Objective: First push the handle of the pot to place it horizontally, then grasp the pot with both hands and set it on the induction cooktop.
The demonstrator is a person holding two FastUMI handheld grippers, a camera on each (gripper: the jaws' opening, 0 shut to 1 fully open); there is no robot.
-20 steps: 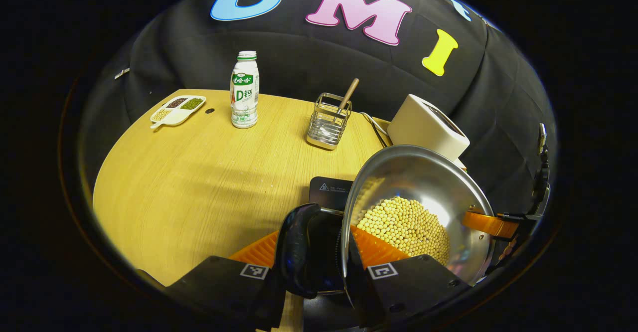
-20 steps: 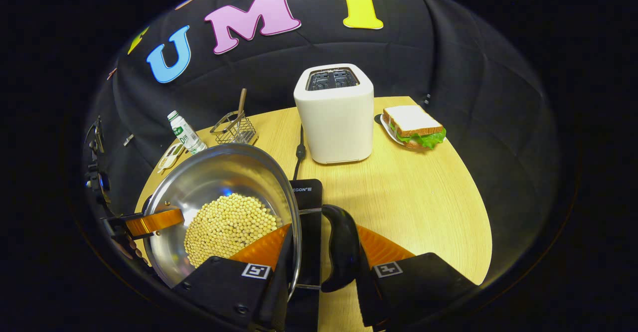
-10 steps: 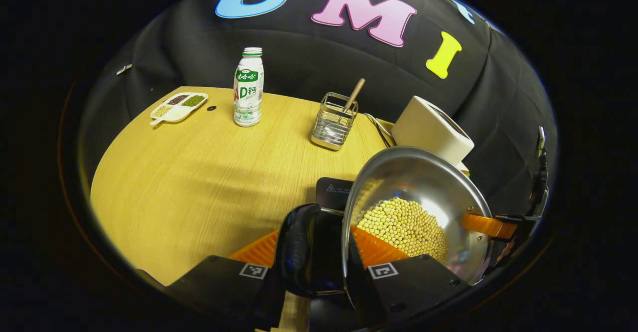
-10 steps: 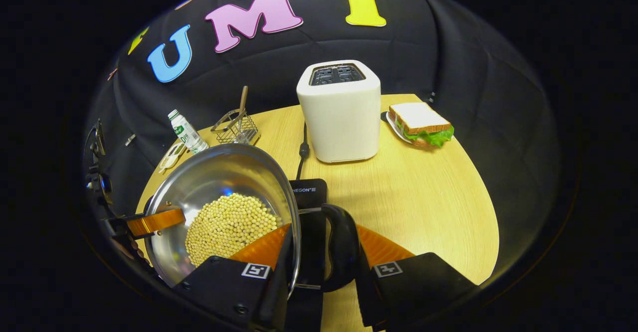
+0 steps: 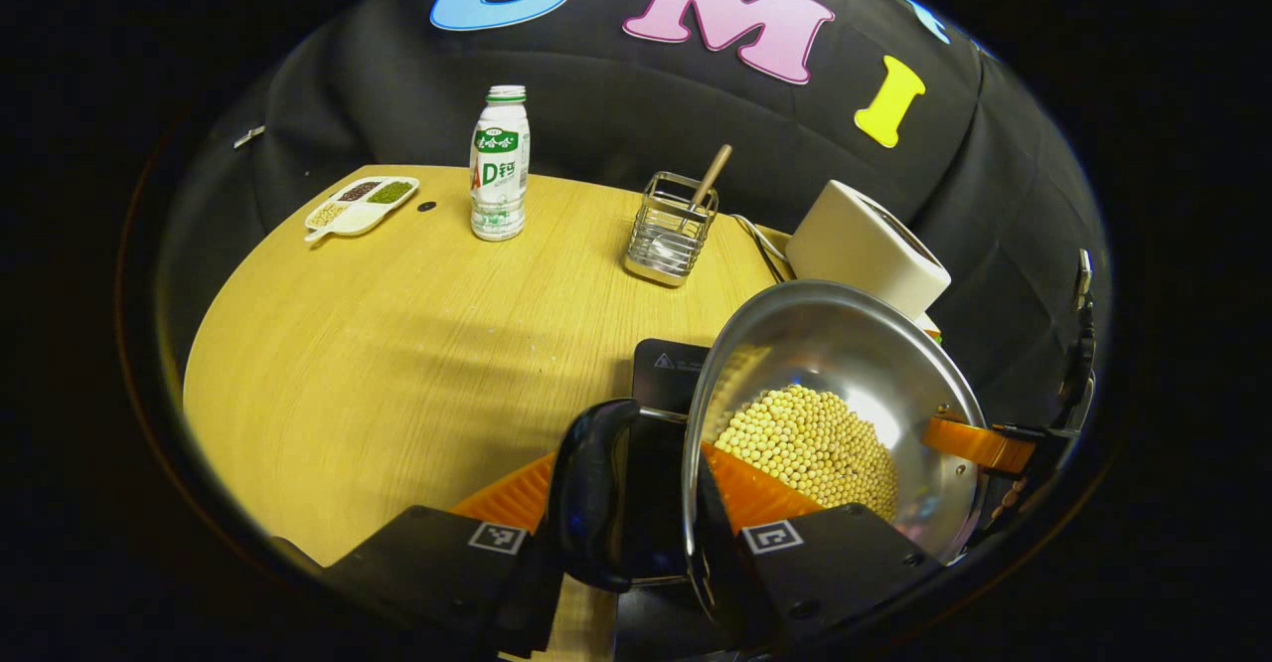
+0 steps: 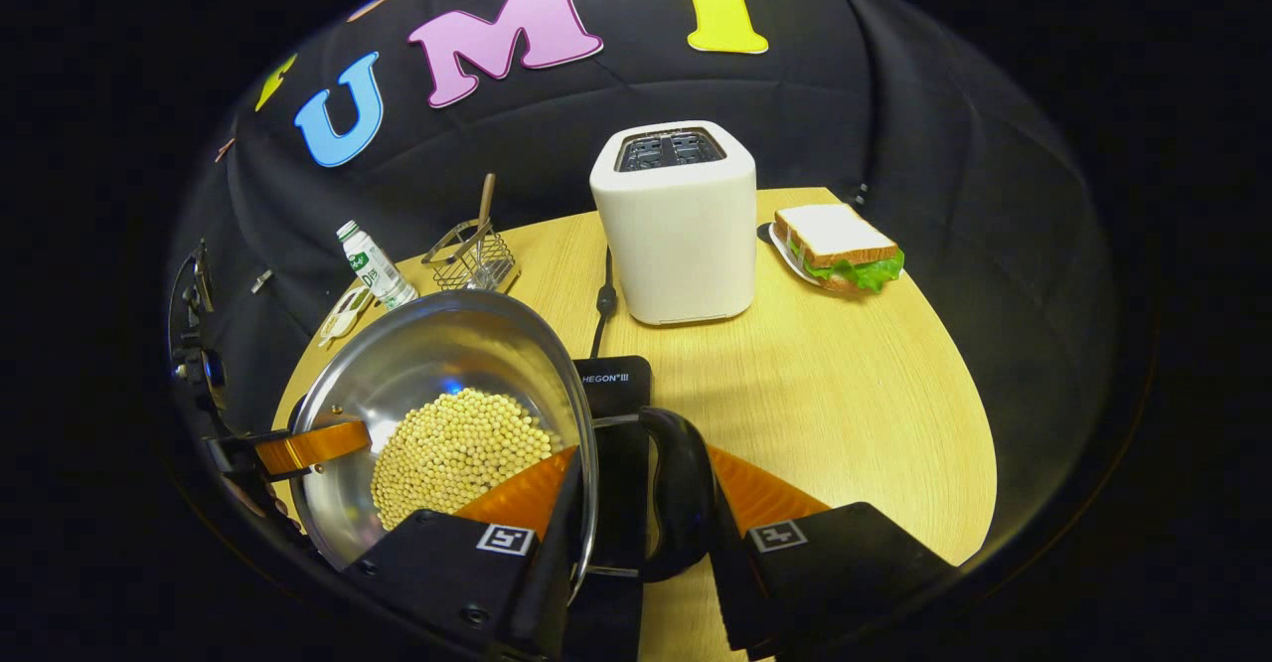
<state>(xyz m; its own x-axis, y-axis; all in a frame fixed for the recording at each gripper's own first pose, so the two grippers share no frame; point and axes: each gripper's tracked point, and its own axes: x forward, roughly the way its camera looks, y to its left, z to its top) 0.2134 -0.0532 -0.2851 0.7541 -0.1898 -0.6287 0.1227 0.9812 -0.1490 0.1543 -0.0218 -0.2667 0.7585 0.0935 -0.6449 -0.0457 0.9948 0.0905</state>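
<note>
Round wooden table (image 5: 378, 344) is bearing the black induction cooktop (image 5: 668, 372). Steel pot (image 5: 845, 364) of soybeans is sitting directly over it; left gripper (image 5: 636, 503) and right gripper (image 6: 636, 503) are each clamping a black side handle at the rim.
</note>
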